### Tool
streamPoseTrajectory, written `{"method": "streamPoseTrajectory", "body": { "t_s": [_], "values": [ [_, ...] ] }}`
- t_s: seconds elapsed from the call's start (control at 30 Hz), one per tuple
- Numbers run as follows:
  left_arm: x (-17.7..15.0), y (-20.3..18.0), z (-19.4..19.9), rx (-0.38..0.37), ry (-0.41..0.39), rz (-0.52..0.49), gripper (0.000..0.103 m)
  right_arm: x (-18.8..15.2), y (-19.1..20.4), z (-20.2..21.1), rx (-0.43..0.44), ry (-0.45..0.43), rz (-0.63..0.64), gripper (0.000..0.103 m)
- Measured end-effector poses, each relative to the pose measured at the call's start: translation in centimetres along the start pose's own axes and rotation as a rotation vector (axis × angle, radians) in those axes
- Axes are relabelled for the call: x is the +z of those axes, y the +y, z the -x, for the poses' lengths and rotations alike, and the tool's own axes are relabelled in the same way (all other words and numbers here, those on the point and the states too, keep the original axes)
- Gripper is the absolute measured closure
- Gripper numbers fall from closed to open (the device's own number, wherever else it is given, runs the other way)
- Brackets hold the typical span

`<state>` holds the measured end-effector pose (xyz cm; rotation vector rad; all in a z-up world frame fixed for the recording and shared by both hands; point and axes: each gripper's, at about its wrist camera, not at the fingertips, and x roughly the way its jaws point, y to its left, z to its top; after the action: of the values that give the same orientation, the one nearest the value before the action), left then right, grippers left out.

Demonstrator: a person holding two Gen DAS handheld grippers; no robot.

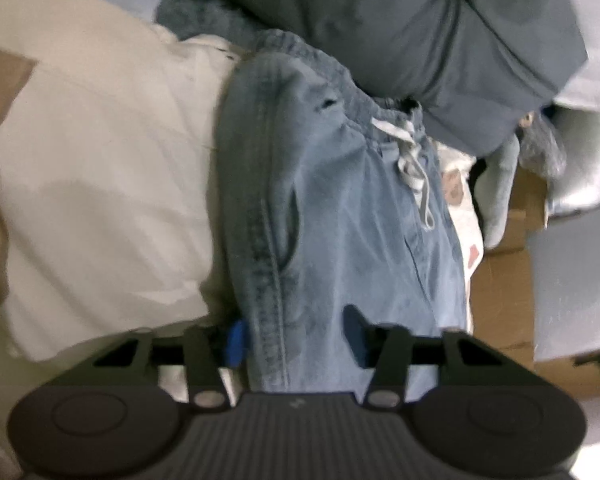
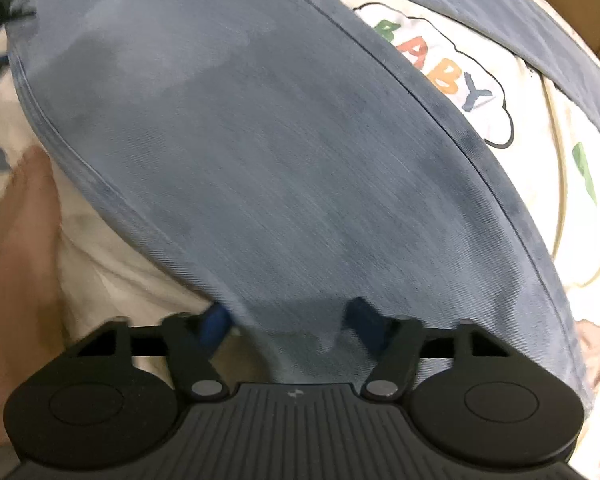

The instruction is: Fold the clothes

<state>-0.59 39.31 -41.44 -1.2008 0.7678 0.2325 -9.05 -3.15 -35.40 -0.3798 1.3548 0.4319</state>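
Faded blue denim fills both views: one pair of drawstring trousers (image 1: 340, 216), stretched between the two grippers. In the left wrist view the left gripper (image 1: 296, 340) straddles a thick fold of the trousers along the side seam, with the elastic waistband and one white drawstring (image 1: 414, 164) further ahead; its blue fingers (image 1: 236, 342) sit against either side of the fold, yet the blur does not show whether they truly pinch it. In the right wrist view the right gripper (image 2: 290, 326) points down onto a trouser leg (image 2: 284, 160) — a gathered bunch of cloth rises between its two fingers (image 2: 214, 326), but I cannot tell whether the grip has bitten.

The trousers lie on a cream printed sheet (image 2: 540, 128) with one cloud reading "BABY". Beside them are one cream garment (image 1: 100, 168), one dark grey garment (image 1: 440, 48) past the waistband and cardboard boxes (image 1: 500, 300) at the edge.
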Motion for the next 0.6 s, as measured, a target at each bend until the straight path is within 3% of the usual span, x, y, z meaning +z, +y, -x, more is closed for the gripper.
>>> {"method": "streamPoseTrajectory", "body": {
  "t_s": [0.07,0.27,0.37,0.5,0.53,0.6],
  "values": [
    [0.1,0.3,0.2,-0.018,-0.015,0.024,0.077,0.1,0.1,0.1,0.005,-0.013,0.014,0.044],
    [0.2,0.5,0.5,-0.083,-0.045,0.042,0.077,0.2,0.5,-0.7,0.015,-0.01,0.065,0.044],
    [0.1,0.5,0.3,-0.123,-0.057,0.067,0.077,-0.1,1.1,-0.4,0.027,-0.013,0.093,0.056],
    [0.0,0.1,0.4,-0.149,-0.07,0.069,0.077,-0.1,1.7,0.2,0.052,-0.011,0.111,0.08],
    [0.0,0.0,0.4,-0.149,-0.073,0.066,0.086,0.0,1.8,0.5,0.061,-0.009,0.111,0.092],
    [0.1,-0.5,0.6,-0.15,-0.074,0.055,0.091,0.3,1.6,0.9,0.077,-0.004,0.091,0.095]
  ]
}}
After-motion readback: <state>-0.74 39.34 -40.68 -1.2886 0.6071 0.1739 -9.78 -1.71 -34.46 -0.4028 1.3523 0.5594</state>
